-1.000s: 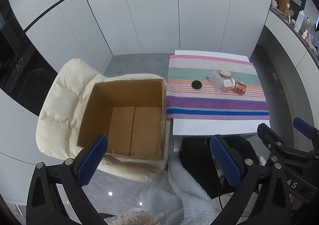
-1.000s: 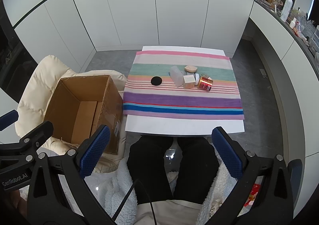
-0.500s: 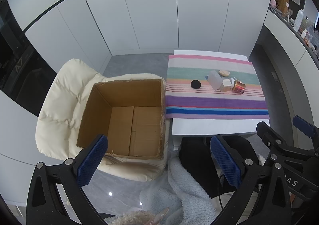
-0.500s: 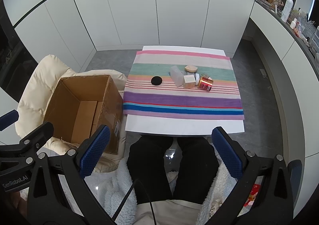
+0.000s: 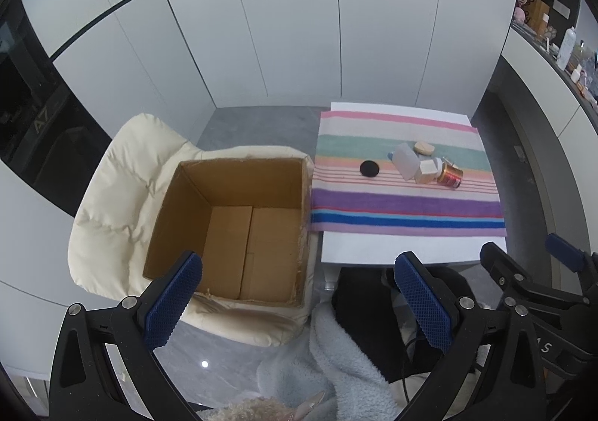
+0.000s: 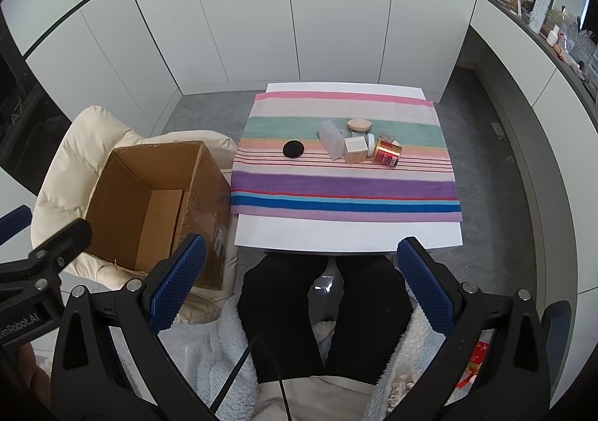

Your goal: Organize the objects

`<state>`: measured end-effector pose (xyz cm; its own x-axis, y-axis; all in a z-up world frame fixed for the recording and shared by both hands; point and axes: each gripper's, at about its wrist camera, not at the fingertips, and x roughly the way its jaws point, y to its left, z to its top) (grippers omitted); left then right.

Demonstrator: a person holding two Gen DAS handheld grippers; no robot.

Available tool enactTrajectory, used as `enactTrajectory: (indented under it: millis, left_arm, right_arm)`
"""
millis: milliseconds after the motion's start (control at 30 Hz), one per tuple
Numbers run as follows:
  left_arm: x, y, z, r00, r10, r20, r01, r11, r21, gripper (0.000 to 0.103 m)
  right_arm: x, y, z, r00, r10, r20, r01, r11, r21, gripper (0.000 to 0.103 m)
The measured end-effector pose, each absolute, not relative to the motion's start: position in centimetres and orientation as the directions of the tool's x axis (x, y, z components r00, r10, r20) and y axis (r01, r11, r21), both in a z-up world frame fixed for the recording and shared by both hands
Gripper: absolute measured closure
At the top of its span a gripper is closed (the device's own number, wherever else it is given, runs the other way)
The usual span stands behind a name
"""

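**Both claws wide and empty, objects waiting on the striped cloth**

Nearest to us, we have the left claw (image 5: 297, 296) spread wide with nothing between its blue pads, hanging above the near edge of the cardboard box (image 5: 239, 230). The right claw (image 6: 301, 284) is spread just as wide and holds nothing either, poised over the person's dark-trousered legs (image 6: 321, 312) and a fluffy pale robe (image 6: 209, 357).

Moving out, we see the box sitting open-topped on a cream padded chair (image 5: 123, 178), its inside bare, just beside the left edge of the white surface (image 6: 347, 232).

On that surface lies a striped cloth (image 6: 344, 193), and well out from the claws, around the middle of the cloth, we find the small items. A black round disc (image 6: 293, 149) lies alone to the left. To its right a translucent plastic container (image 6: 332, 144) lies close against a small cream box (image 6: 355, 149), with a copper-coloured tin (image 6: 387, 153) tipped on its side at the right end of the cluster. Just behind them sits a tan rounded piece (image 6: 358, 124).

Farthest off, white cabinet panels (image 6: 299, 10) close the view, and a cluttered shelf (image 6: 542, 10) runs along the right.
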<state>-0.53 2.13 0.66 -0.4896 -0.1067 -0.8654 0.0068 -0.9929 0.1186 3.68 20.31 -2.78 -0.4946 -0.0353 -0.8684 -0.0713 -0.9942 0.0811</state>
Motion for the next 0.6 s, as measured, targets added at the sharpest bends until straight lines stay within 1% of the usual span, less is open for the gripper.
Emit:
enactTrajectory:
  millis: [467, 600]
  left_arm:
    - [-2.1, 9.7, 0.5, -0.47, -0.079, -0.879, -0.027, -0.994, 0.103, 0.0]
    - [-3.0, 12.0, 0.2, -0.479, -0.025, -0.877, -0.015, -0.999, 0.036, 0.0]
  right_arm:
    - [3.3, 27.8, -2.7, -0.53, -0.009, -0.848, -0.136, -0.986, 0.095, 0.0]
    - [3.0, 31.2, -3.1, -0.525, -0.012, -0.851, -0.161, -0.981, 0.113, 0.0]
